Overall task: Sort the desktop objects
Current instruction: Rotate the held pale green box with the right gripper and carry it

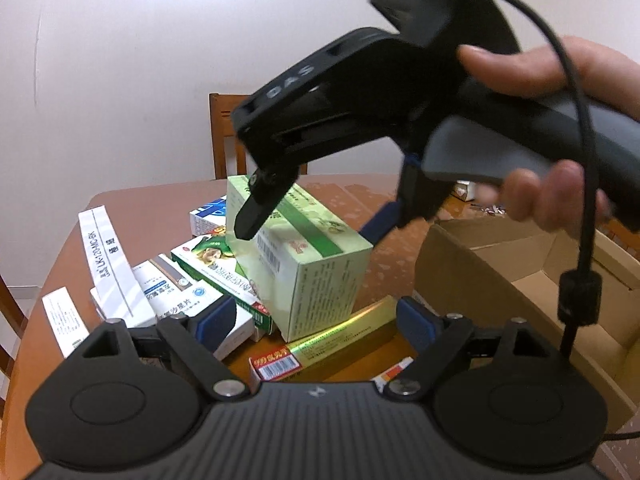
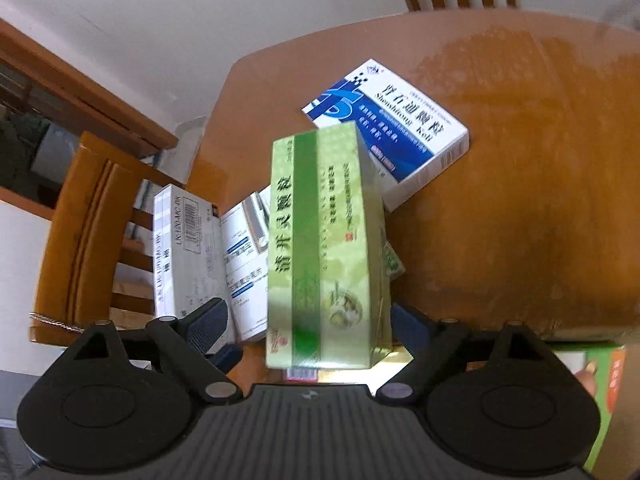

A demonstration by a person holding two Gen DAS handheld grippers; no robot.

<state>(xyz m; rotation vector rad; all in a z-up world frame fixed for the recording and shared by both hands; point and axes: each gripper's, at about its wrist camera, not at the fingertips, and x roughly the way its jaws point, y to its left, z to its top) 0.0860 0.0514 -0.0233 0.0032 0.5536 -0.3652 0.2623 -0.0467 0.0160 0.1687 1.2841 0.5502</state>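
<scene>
Two open hand-held grippers, left (image 1: 312, 320), right (image 2: 310, 330), empty, brown table (image 2: 520, 160), white wall (image 1: 160, 40).

Both tools are matt black plastic. The left gripper (image 1: 314, 316) has a ribbed grey-black deck, two round discs at its sides, silver pivot screws and blue ridged pads (image 1: 218, 317) on its fingers. The right gripper (image 1: 316, 224) carries raised letters reading DAS, a green light near its top, a grey handle and a black cable (image 1: 576, 184) with a thick ferrite lump. The hand (image 1: 560, 128) around it is bare.
</scene>
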